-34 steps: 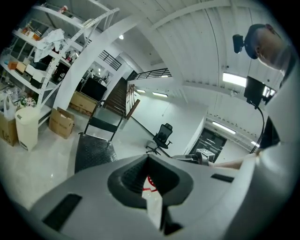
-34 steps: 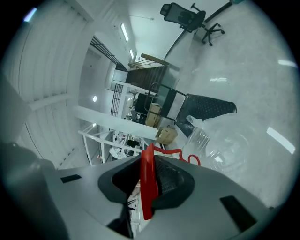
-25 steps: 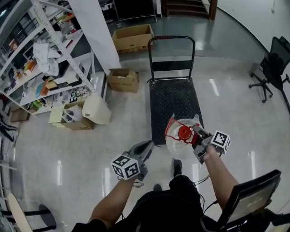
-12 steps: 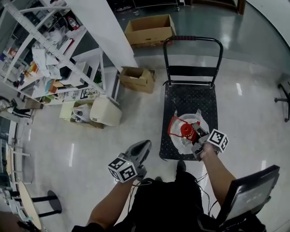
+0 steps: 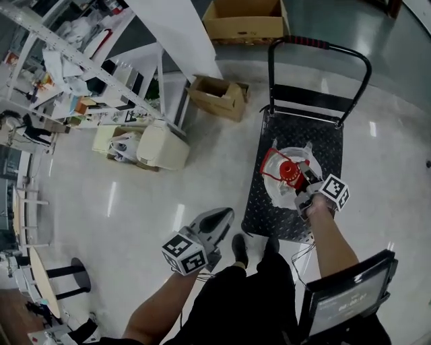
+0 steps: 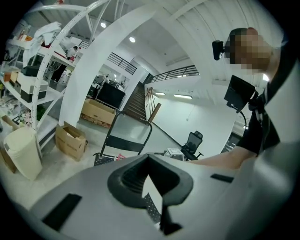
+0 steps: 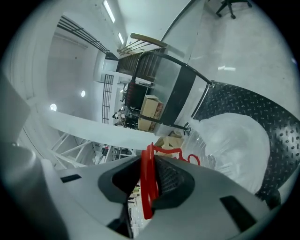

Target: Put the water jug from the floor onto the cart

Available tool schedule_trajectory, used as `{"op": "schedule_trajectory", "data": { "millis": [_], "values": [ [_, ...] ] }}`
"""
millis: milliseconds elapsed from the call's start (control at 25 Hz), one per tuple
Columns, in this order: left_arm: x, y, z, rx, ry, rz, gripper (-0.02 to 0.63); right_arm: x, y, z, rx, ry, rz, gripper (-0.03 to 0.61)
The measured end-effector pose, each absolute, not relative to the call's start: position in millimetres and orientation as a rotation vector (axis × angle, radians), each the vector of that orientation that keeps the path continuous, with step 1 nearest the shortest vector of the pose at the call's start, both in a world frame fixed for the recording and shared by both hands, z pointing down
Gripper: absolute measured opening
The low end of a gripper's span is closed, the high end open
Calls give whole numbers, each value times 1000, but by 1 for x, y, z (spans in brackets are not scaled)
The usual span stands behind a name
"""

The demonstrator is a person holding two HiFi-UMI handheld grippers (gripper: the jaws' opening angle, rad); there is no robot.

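The water jug (image 5: 288,176) is clear plastic with a red cap and a red carry handle (image 7: 146,187). It sits over the middle of the black platform cart (image 5: 269,202), above the studded deck (image 7: 267,110); I cannot tell whether it rests there. My right gripper (image 5: 307,191) is shut on the red handle, which runs between its jaws (image 7: 150,187). My left gripper (image 5: 217,224) hovers over the floor left of the cart's near corner, shut with nothing in it (image 6: 151,185). The cart's push bar (image 5: 320,46) stands at the far end.
Two open cardboard boxes (image 5: 246,20) (image 5: 217,98) lie beyond and left of the cart. A white pillar (image 5: 178,34), a cluttered shelf rack (image 5: 74,74) and a beige bin (image 5: 161,145) fill the left. The person's feet (image 5: 239,248) stand at the cart's near edge.
Both grippers have moved forward. The right one carried the jug from the cart's near edge to over the middle of the deck and lower. Its grip stays the same.
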State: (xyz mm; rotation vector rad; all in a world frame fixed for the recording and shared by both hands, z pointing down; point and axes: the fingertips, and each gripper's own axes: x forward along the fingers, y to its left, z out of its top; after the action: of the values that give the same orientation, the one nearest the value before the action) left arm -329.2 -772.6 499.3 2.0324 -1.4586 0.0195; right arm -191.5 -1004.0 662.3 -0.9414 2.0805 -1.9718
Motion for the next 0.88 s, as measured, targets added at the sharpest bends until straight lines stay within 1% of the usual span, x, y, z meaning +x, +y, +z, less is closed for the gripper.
{"op": "schedule_trajectory", "data": {
  "millis": [280,720,880],
  "values": [
    [-336,-797,508,2045,-1437,22,-9,-186,-1031,673,-918,2051,-1914,80],
    [-316,-801,509,2049,-1363,28,-9,-68,-1027,700,-1156,1794,-1888,80],
    [-306,-802,512,2066,-1345,51,-9,-53,-1018,714,-1194,1893,-1925,80]
  ]
}}
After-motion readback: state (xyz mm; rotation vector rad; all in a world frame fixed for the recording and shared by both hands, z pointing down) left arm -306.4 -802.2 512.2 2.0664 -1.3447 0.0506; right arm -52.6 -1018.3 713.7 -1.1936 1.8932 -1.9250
